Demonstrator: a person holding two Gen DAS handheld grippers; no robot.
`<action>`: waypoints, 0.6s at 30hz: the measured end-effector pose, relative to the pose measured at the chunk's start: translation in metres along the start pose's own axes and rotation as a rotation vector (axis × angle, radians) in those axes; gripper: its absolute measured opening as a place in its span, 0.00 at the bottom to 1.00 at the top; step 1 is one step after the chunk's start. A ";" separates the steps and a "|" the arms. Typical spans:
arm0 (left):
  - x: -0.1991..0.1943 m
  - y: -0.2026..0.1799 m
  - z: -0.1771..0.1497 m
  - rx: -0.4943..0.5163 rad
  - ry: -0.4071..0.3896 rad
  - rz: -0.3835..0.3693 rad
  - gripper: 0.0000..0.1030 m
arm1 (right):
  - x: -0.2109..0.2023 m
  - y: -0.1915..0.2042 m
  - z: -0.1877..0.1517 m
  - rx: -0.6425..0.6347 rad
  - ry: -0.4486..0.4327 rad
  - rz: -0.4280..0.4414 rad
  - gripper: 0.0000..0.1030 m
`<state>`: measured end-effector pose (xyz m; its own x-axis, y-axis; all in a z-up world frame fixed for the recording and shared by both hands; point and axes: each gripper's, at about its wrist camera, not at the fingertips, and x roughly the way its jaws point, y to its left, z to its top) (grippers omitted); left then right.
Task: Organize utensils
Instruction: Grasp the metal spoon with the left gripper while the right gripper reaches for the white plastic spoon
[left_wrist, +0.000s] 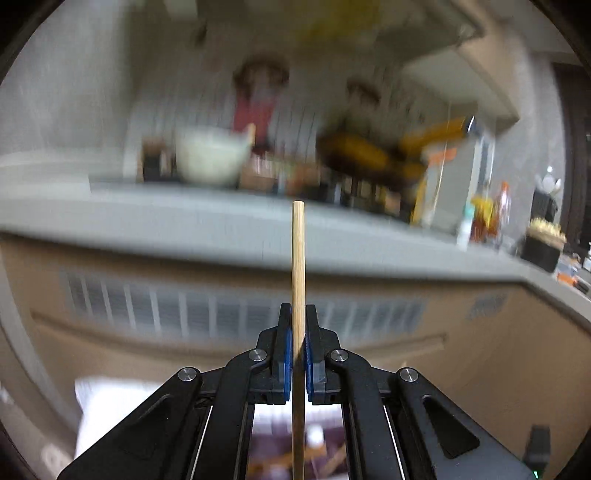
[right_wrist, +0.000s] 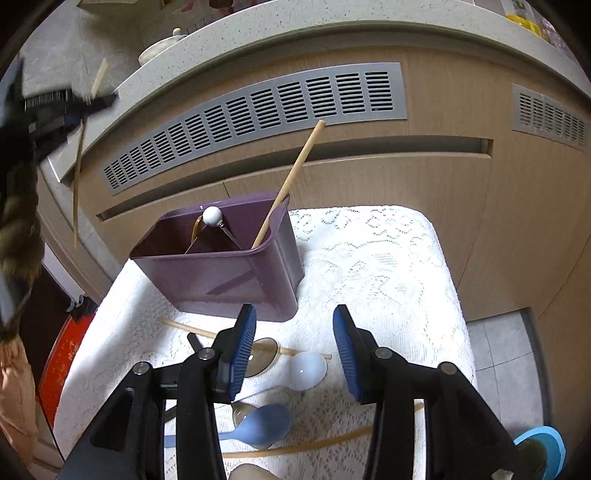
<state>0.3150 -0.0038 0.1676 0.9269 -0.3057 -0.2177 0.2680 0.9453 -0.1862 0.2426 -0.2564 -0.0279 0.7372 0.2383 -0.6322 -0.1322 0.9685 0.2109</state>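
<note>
Left wrist view shows the left tongs (left_wrist: 298, 332) clamped on a wooden chopstick (left_wrist: 298, 258) carried aloft, likely bound for the purple holder (right_wrist: 221, 266) on the desk (right_wrist: 388, 258), while the right tongs (right_wrist: 294, 347) hang wide, holding nothing, over loose spoons (right_wrist: 303, 369).

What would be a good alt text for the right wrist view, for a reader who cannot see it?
The open right tongs hover over a white lace cloth where a white spoon, a blue spoon and loose chopsticks lie. Behind them stands a purple utensil holder with one chopstick leaning in it.
</note>
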 end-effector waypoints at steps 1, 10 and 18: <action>-0.004 -0.001 0.002 0.007 -0.061 0.008 0.05 | -0.002 0.002 -0.001 -0.011 -0.007 -0.007 0.41; 0.032 0.007 -0.064 0.055 -0.215 0.035 0.05 | -0.007 0.006 -0.020 -0.068 -0.024 -0.030 0.41; 0.051 0.038 -0.109 -0.028 -0.019 0.001 0.24 | 0.005 0.005 -0.035 -0.090 -0.002 -0.089 0.56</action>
<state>0.3438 0.0038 0.0448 0.9321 -0.3019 -0.2001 0.2593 0.9420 -0.2131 0.2226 -0.2482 -0.0567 0.7500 0.1514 -0.6439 -0.1256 0.9883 0.0861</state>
